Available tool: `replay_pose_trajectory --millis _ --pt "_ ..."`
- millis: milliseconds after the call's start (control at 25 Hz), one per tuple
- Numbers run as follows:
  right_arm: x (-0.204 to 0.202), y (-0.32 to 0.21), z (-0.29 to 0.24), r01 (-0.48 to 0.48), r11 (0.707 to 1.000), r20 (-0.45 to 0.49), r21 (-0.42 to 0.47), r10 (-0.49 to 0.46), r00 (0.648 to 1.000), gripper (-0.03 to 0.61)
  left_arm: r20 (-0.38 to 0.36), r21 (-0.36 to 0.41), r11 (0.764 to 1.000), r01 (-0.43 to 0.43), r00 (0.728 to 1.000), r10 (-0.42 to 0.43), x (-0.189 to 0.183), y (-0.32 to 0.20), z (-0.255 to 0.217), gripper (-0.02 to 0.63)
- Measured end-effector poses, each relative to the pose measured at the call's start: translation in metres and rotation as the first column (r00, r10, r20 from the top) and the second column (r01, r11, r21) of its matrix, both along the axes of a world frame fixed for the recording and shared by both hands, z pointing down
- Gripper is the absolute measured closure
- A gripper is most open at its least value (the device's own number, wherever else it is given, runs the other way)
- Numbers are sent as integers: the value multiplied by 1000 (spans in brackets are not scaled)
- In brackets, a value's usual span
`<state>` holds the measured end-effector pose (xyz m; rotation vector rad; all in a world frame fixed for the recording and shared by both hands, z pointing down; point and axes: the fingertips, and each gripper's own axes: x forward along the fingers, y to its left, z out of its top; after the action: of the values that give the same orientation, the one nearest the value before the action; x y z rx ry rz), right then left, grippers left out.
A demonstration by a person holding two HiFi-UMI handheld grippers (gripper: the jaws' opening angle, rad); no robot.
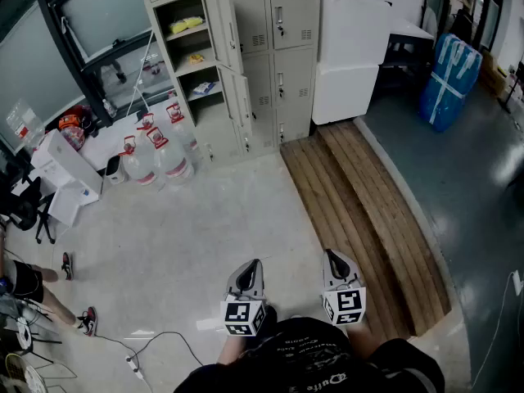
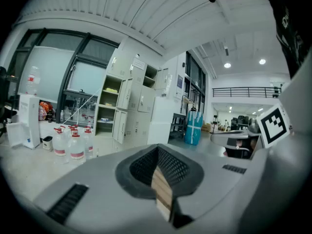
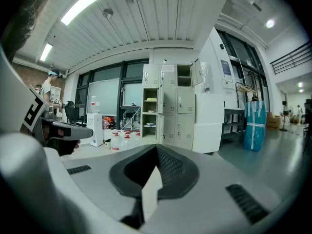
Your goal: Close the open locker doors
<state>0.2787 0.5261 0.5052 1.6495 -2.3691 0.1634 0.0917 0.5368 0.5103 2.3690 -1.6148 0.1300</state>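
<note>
**Near.** The left gripper (image 1: pixel 252 265) and right gripper (image 1: pixel 331 256) are held side by side close to the person's body and point toward the locker. On both, the fingers are pressed together with nothing between them. Neither gripper touches anything.

**Middle ground.** Bare floor (image 1: pixel 205 236) and a run of wooden planks (image 1: pixel 360 203) lie between the grippers and the work. Water bottles (image 1: pixel 155 154) stand just beside the locker's left end.

**Far.** The locker (image 1: pixel 286 56) stands at the back of the room, well apart from both grippers. In its left column an upper door (image 1: pixel 226 29) and a lower door (image 1: pixel 240 97) stand swung out, with the shelves exposed. The right gripper view shows one further top-row door (image 3: pixel 197 72) ajar.

**Assessment.** None of the open doors is shut, so the task appears not yet begun. Outstanding work is the approach across the floor, then pushing each of the three doors closed.
</note>
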Motion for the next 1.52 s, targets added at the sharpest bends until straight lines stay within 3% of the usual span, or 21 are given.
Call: replay_pose_trajectory --millis 600,880,1160,1520 --pt "-39 -38 13 -19 1000 -35 -9 19 999 574 -22 4 999 -34 999 34 -39 -56 17 606" --pt "-66 -75 0 -100 994 24 39 99 995 572 -13 44 995 -89 996 90 -69 -98 10 606" --pt "-76 -86 17 -126 992 39 12 125 991 572 -1 27 996 -81 997 81 -85 -122 13 606" --pt "-96 -119 27 -64 998 34 -8 64 997 572 5 -19 1000 -19 1000 19 -108 -138 30 606"
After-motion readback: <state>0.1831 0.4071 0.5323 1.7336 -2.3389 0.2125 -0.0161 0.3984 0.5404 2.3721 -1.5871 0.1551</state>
